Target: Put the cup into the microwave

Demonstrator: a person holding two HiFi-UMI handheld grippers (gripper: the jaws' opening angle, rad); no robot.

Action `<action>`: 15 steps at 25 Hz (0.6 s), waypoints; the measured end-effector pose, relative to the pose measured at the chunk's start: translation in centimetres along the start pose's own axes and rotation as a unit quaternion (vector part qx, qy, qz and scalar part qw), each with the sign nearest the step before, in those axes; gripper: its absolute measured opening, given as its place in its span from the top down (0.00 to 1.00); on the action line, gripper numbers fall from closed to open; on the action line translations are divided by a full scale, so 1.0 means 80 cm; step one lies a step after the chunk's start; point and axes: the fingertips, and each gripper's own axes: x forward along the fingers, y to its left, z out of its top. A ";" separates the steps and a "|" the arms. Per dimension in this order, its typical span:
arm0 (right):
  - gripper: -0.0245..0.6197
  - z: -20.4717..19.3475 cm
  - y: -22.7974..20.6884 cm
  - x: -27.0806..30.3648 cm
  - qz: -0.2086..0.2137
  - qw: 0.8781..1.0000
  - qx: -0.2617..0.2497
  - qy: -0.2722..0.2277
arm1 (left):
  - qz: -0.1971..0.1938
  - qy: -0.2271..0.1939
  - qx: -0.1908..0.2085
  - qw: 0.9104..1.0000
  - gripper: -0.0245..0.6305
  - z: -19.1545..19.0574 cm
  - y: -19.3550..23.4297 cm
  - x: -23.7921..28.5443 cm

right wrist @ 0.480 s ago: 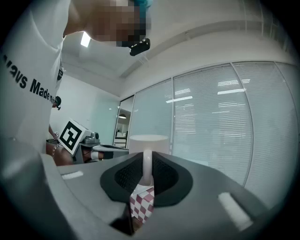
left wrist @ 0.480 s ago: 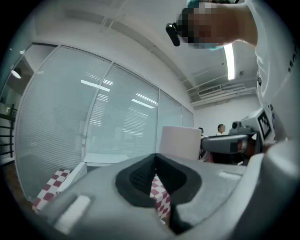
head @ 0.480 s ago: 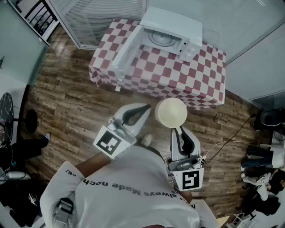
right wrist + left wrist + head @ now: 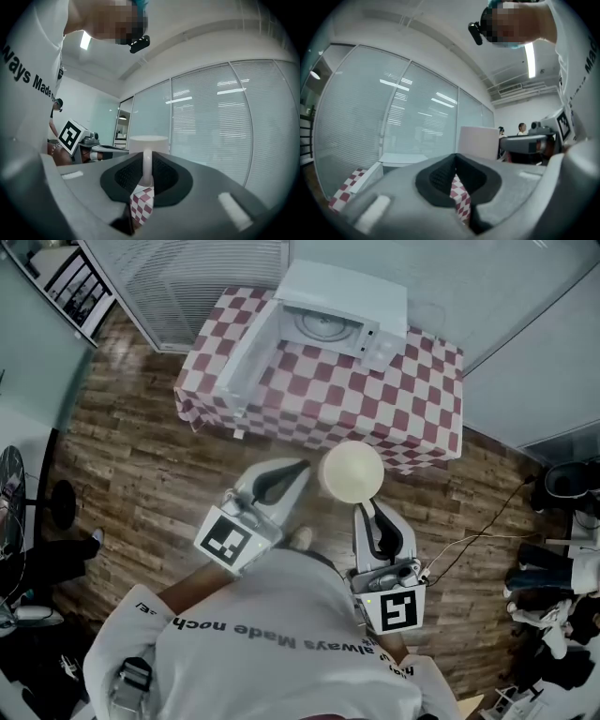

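Note:
A white cup (image 4: 352, 472) hangs above the wooden floor, held by its handle in my right gripper (image 4: 365, 509), which is shut on it. In the right gripper view the cup (image 4: 147, 142) stands upright just beyond the jaws, with its handle pinched between them. My left gripper (image 4: 296, 468) is to the left of the cup, shut and empty. In the left gripper view the cup (image 4: 478, 140) shows past the shut left gripper (image 4: 455, 182). The white microwave (image 4: 333, 320) sits on the far side of the checkered table (image 4: 412, 404), with its door (image 4: 250, 351) swung open to the left.
The table's front edge is just ahead of the cup. Glass walls with blinds (image 4: 197, 277) stand behind the table. A cable (image 4: 478, 538) runs across the floor at the right, near a person's shoes (image 4: 539, 568). Black stands (image 4: 19, 493) are at the left.
The whole view has shifted a little to the left. Both grippers and the cup keep the same hold and pose.

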 end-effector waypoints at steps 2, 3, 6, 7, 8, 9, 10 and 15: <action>0.89 0.000 -0.014 -0.002 0.002 1.000 -0.001 -0.003 | 0.002 0.002 0.002 1.000 0.96 -0.001 -0.005 0.012; 0.89 0.000 -0.020 -0.004 0.003 1.000 0.000 -0.005 | 0.002 -0.002 0.001 1.000 0.96 0.001 -0.009 0.019; 0.89 -0.001 -0.035 -0.009 0.003 1.000 0.005 -0.007 | 0.005 -0.014 -0.002 1.000 0.96 0.009 -0.016 0.033; 0.89 -0.001 -0.039 -0.009 0.006 1.000 0.004 -0.007 | 0.007 -0.017 -0.002 1.000 0.96 0.011 -0.017 0.036; 0.89 -0.001 -0.041 -0.009 0.009 1.000 0.002 -0.007 | 0.011 -0.019 -0.003 1.000 0.96 0.012 -0.016 0.038; 0.90 -0.001 -0.043 -0.008 0.013 1.000 -0.001 -0.007 | 0.014 -0.018 -0.003 1.000 0.96 0.013 -0.014 0.039; 0.90 -0.001 -0.044 -0.007 0.016 1.000 -0.003 -0.007 | 0.016 -0.017 -0.004 1.000 0.96 0.013 -0.012 0.039; 0.90 -0.003 -0.060 0.011 0.008 1.000 0.017 -0.009 | 0.022 -0.006 -0.007 1.000 0.96 0.001 0.003 0.050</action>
